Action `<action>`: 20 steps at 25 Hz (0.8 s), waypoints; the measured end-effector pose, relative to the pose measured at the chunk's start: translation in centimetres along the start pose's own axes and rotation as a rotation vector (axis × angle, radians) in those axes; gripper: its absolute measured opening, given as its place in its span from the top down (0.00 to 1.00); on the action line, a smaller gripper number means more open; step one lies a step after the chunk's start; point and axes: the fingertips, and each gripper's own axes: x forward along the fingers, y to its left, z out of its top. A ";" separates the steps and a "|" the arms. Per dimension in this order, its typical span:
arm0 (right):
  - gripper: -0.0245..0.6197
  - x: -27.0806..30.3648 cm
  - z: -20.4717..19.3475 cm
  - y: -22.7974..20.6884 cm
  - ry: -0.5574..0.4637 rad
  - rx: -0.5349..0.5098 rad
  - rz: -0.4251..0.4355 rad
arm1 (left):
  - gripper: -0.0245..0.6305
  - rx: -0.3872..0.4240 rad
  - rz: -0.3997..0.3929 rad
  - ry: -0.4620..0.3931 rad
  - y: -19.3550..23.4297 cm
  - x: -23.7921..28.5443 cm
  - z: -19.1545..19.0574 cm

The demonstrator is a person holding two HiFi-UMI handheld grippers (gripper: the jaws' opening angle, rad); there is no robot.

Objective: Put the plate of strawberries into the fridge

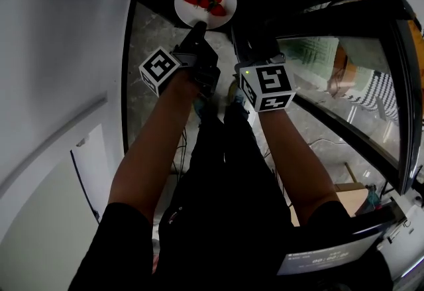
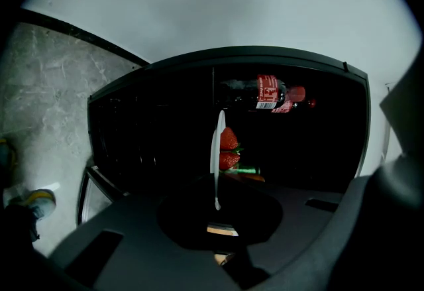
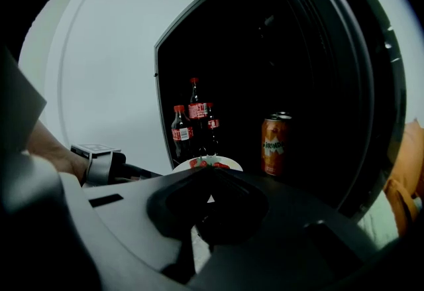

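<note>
Wall (image 1: 46, 44): white, plain, evenly lit, fills the left of the head view; a shallow raised line runs diagonally across it. Floor (image 1: 149, 38): grey, mottled, stone-look, with a slight sheen. Cardboard box (image 1: 351, 200) stands on the floor at lower right. Black-and-white striped item (image 1: 382, 94) at far right, kind unclear. Light is soft and casts no hard shadows on the wall.

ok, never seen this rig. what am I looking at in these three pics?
No robot: a person holds a two-jaw gripper in each hand. One picture is from a head camera looking down the arms; the other two ride on the grippers, looking along their jaws. The left gripper is clamped on the rim of a white plate of strawberries, reaching into an open fridge with cola bottles and an orange can. The right gripper sits at the plate's near edge; I can't tell whether it grips.
</note>
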 end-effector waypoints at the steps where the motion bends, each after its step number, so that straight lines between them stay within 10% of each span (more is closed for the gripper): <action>1: 0.95 0.1 -0.1 -0.2 -0.001 0.004 -0.004 | 0.94 0.001 0.000 -0.001 0.0 0.3 0.0; 20: 0.95 1.0 0.6 -0.6 -0.019 -0.001 0.009 | 0.93 0.038 -0.055 -0.043 -1.0 3.1 1.5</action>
